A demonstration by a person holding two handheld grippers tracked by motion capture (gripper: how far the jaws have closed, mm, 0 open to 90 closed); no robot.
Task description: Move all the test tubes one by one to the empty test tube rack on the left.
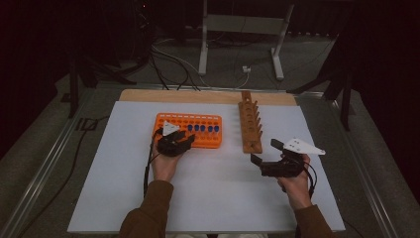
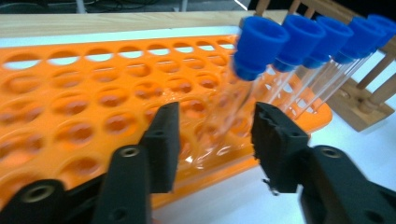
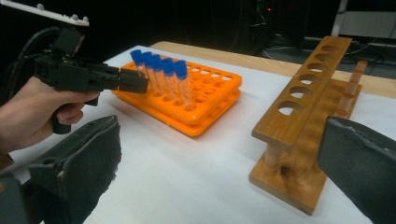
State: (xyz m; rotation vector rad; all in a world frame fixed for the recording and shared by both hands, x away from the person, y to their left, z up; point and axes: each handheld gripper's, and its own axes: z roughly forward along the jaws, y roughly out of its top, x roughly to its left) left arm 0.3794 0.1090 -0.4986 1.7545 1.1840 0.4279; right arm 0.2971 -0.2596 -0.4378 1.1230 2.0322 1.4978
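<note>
Item: nearest capped tube (image 2: pixel 243 88), upright between my left claw (image 2: pixel 212 135), released; right claw (image 3: pixel 219 172) open, farther.

I see a glossy orange plastic rack (image 2: pixel 70 107), clear glass-like tubes (image 2: pixel 224 116) with matt blue caps (image 2: pixel 259 46), varnished wooden stand (image 3: pixel 303 116).

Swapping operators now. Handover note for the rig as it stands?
Left claw: open, jaws either side of the nearest blue-capped tube, pads not pressing.
Right claw: open, empty, facing the wooden rack.
Five tubes stand in one row in the orange rack.
Done: no tube in the wooden rack.
Left: probably grip the nearest tube, lift it out, then the other four.
</note>
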